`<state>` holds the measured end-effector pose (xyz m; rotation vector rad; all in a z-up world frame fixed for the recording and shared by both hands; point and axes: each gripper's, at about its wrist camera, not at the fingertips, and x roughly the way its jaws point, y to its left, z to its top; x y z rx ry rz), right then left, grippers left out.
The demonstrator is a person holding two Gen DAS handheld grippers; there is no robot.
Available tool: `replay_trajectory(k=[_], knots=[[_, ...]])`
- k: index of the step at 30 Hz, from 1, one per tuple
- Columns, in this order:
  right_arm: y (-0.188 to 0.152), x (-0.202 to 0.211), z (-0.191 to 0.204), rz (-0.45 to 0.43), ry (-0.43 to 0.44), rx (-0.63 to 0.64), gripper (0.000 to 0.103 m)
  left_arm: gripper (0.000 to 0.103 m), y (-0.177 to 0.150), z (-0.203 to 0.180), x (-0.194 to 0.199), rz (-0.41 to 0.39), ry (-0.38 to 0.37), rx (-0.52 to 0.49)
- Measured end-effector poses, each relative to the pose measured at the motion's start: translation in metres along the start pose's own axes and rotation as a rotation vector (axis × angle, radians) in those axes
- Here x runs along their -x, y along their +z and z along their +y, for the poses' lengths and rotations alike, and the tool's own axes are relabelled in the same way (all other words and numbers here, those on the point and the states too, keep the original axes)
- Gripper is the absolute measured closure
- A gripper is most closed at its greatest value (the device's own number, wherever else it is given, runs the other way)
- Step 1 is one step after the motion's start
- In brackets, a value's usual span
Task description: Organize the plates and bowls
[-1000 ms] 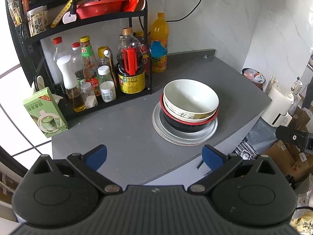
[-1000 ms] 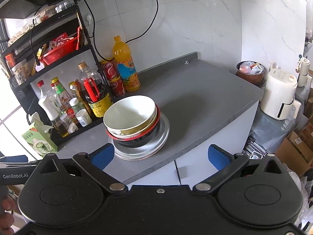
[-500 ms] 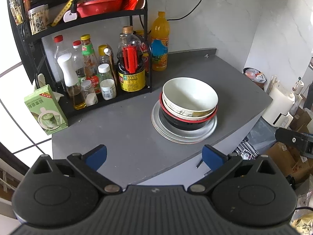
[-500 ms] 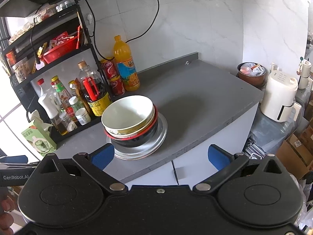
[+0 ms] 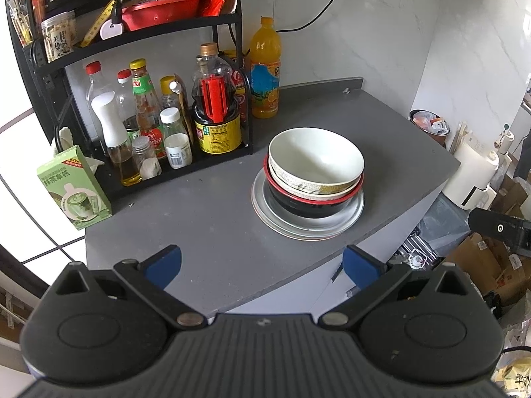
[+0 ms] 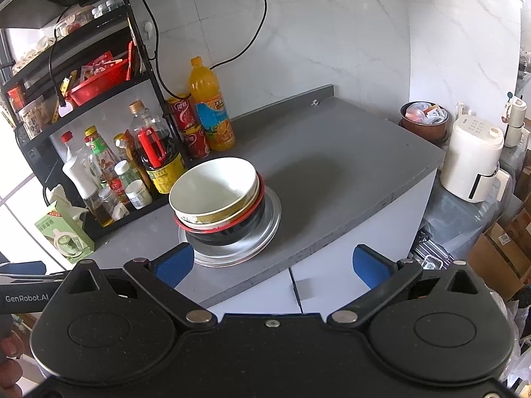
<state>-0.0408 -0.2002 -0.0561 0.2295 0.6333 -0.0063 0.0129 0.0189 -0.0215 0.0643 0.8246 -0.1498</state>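
The left gripper (image 5: 262,263) is spread wide and holds nothing, hanging over the near edge of the grey countertop (image 5: 205,219). Ahead of it and slightly right sits the stack: a white bowl (image 5: 315,162) nested in a patterned bowl, inside a black bowl with a red rim (image 5: 308,207), all on a metal plate (image 5: 308,229). The right gripper (image 6: 273,265) is likewise wide apart and empty, with the stack just ahead of its left finger (image 6: 174,267). A condiment rack (image 5: 159,122) stands beyond to the left.

Bright daylight enters from the window (image 5: 13,152) at left, which is blown out to white. Soft shadows fall rightward across the worktop (image 6: 332,152). Both views stay sharp, with strong fisheye bending at the edges.
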Motion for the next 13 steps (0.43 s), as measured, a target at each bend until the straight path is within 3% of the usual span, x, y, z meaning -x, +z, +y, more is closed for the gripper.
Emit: replay_trajectory(k=[13], knots=[[-0.0001,-0.0026,-0.0001,0.007,0.000,-0.002,0.000,0.000,-0.0003,-0.0015,-0.0005,0.004,0.009,-0.005]])
